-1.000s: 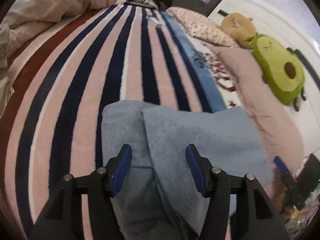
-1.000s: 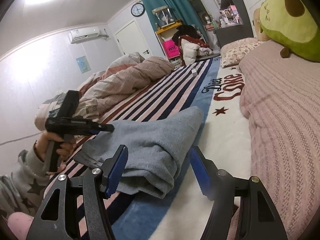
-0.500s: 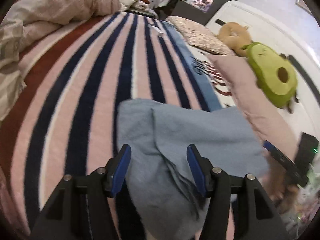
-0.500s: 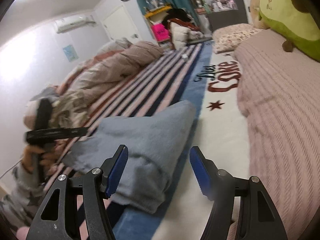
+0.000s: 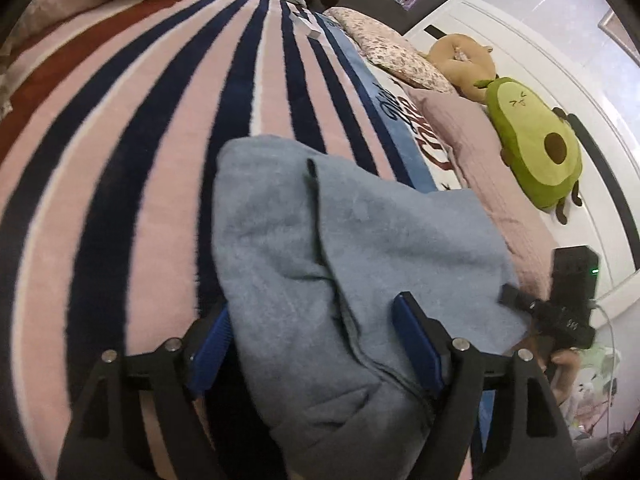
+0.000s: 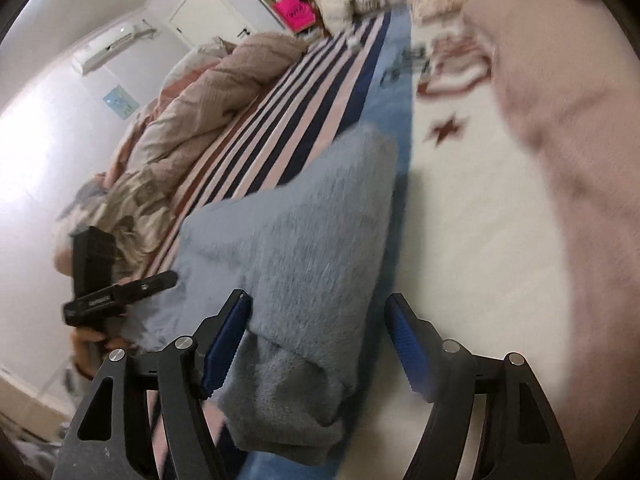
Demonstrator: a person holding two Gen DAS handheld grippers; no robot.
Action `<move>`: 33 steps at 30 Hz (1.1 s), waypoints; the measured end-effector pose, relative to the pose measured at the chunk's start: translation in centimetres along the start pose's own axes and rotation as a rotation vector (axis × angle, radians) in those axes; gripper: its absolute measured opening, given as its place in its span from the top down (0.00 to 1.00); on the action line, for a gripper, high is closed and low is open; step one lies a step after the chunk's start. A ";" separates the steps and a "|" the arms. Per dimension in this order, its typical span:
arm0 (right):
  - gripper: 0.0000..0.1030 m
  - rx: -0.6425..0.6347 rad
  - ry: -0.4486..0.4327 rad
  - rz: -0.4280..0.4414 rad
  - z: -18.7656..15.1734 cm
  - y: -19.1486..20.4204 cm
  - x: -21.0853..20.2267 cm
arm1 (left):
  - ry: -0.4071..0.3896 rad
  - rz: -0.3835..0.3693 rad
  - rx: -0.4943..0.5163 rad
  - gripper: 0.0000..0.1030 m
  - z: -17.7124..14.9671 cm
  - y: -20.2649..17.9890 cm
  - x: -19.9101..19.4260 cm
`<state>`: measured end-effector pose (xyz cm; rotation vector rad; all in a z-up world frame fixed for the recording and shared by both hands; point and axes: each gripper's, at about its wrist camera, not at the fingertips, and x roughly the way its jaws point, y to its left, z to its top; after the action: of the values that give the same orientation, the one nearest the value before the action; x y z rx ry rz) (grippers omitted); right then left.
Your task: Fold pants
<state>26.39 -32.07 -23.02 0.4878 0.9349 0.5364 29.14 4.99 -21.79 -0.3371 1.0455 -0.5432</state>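
The grey-blue fleece pants (image 5: 352, 264) lie folded in a thick stack on the striped blanket (image 5: 132, 128). My left gripper (image 5: 312, 332) is open, and its jaws straddle the near left part of the stack. The pants also show in the right wrist view (image 6: 304, 248). My right gripper (image 6: 318, 340) is open around the near right corner of the stack. The left gripper shows in the right wrist view (image 6: 116, 292) at the stack's left edge. The right gripper shows in the left wrist view (image 5: 560, 312) at the stack's right edge.
A green avocado plush (image 5: 536, 148) and a brown plush (image 5: 460, 60) lie by the white headboard on the right. A pink knit blanket (image 6: 568, 128) lies right of the pants. A bunched beige duvet (image 6: 208, 108) lies along the left.
Both grippers have moved forward and down onto the stack; their jaws now straddle the fabric. The pants fill more of both views.
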 end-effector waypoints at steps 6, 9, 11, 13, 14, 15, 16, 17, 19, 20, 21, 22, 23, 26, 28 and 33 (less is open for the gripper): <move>0.66 -0.086 0.003 -0.033 -1.1 1.9 0.4 | 0.012 0.010 0.043 0.58 -0.7 -1.8 0.5; 0.70 -0.105 -0.016 -0.037 -1.4 2.7 -0.5 | 0.007 0.027 0.067 0.71 -1.2 -2.8 -0.2; 0.70 -0.117 -0.021 -0.039 -1.8 3.4 -1.4 | 0.000 0.026 0.075 0.75 -1.7 -3.5 -1.1; 0.70 -0.109 -0.020 -0.020 -2.3 3.8 -2.5 | -0.005 0.022 0.093 0.76 -2.5 -4.4 -2.2; 0.70 -0.104 -0.015 -0.012 -2.7 4.0 -3.1 | -0.004 0.017 0.104 0.76 -3.0 -4.9 -2.8; 0.70 -0.102 -0.008 -0.007 -3.3 4.3 -4.0 | -0.001 0.014 0.113 0.76 -3.5 -5.4 -3.3; 0.70 -0.100 -0.002 -0.003 -3.7 4.4 -4.5 | 0.005 0.010 0.119 0.76 -4.2 -5.8 -3.9; 0.70 -0.096 0.007 0.004 -4.3 4.7 -5.0 | 0.011 0.006 0.121 0.76 -4.8 -6.1 -4.3; 0.70 -0.084 0.026 0.014 -5.6 5.1 -6.1 | 0.024 -0.001 0.125 0.76 -6.1 -6.7 -5.1; 0.70 -0.079 0.034 0.015 -6.2 5.2 -6.5 | 0.029 -0.001 0.130 0.76 -6.6 -6.9 -5.3; 0.70 -0.077 0.043 0.014 -6.9 5.4 -6.9 | 0.035 0.002 0.138 0.76 -7.2 -7.2 -5.5; 0.70 -0.072 0.052 0.012 -7.7 5.4 -7.2 | 0.040 0.004 0.139 0.76 -7.6 -7.2 -5.5; 0.70 -0.067 0.056 0.011 -8.1 5.3 -7.4 | 0.047 0.008 0.139 0.75 -8.2 -7.3 -5.5; 0.69 -0.056 0.069 -0.009 -9.2 5.2 -7.1 | 0.058 0.028 0.129 0.71 -8.8 -7.0 -5.0; 0.68 -0.056 0.077 -0.026 -9.5 5.0 -6.8 | 0.056 0.047 0.124 0.67 -9.0 -6.7 -4.8; 0.62 -0.075 0.092 -0.060 -9.5 5.0 -6.6 | 0.044 0.076 0.124 0.52 -9.2 -6.3 -4.8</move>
<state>14.09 -30.84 -20.74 0.3687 1.0101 0.5414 17.47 2.46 -19.48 -0.1765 1.0578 -0.5465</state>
